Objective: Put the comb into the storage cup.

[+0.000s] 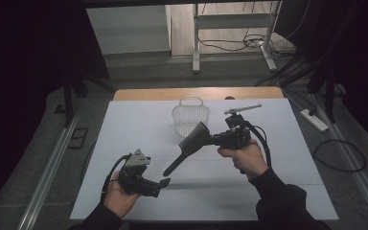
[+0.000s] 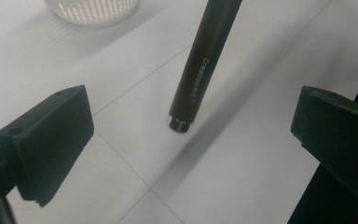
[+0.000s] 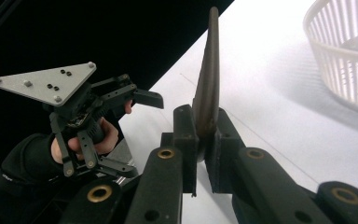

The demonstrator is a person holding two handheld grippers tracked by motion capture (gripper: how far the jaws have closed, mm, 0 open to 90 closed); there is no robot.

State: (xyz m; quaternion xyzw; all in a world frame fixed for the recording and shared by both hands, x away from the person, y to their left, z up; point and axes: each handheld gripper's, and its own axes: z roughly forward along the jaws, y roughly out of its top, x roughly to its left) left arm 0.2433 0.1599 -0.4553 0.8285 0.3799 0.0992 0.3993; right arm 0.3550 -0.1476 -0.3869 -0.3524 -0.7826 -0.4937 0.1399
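Observation:
My right gripper [image 1: 213, 139] is shut on the broad head of a black brush [image 1: 191, 141] and holds it above the white table [image 1: 287, 158]. The brush's round handle [image 2: 200, 70], printed "Creative Art", slants down toward my left gripper [image 1: 164, 183]. That gripper is open; in the left gripper view its jaws stand wide apart either side of the handle's tip [image 2: 179, 125], not touching it. In the right gripper view the brush [image 3: 207, 88] stands edge-on between the shut jaws, with the left hand and its grey plate [image 3: 46, 84] beyond.
A white slatted plastic basket [image 1: 190, 117] stands at the back middle of the table, just behind the brush head. A wooden strip [image 1: 148, 93] edges the table's far side. On the floor lie a power strip [image 1: 315, 120] and cables [image 1: 340, 158].

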